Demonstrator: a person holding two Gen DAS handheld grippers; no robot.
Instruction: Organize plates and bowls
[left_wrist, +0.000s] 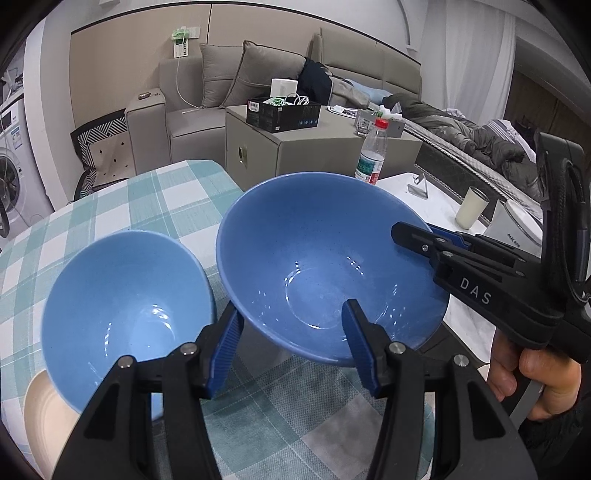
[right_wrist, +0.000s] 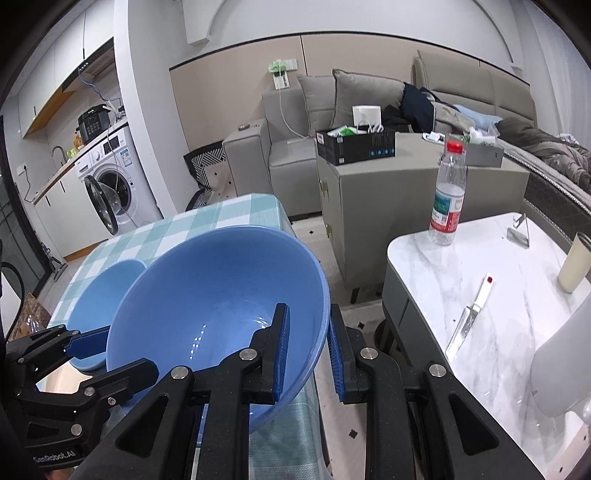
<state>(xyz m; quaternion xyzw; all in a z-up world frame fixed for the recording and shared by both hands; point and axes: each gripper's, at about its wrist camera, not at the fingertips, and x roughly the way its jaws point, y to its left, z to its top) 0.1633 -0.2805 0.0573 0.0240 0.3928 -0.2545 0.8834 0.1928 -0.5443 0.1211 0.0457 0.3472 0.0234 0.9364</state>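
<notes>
A large blue bowl (left_wrist: 314, 254) is held tilted above the checked tablecloth (left_wrist: 155, 195). My right gripper (right_wrist: 308, 356) is shut on its rim, one finger inside and one outside; it shows in the left wrist view (left_wrist: 424, 236) at the bowl's right edge. My left gripper (left_wrist: 291, 345) is open, its fingers straddling the bowl's near rim without clamping it. A second blue bowl (left_wrist: 125, 306) stands to the left on the table, also in the right wrist view (right_wrist: 99, 295). A cream plate (left_wrist: 44, 421) lies at the lower left, partly under that bowl.
A white marble side table (right_wrist: 480, 266) stands to the right with a water bottle (right_wrist: 447, 195), a knife (right_wrist: 467, 321), a cream cup (right_wrist: 574, 266) and a white appliance (right_wrist: 565, 354). A grey cabinet (right_wrist: 388, 206), sofa and bed lie beyond.
</notes>
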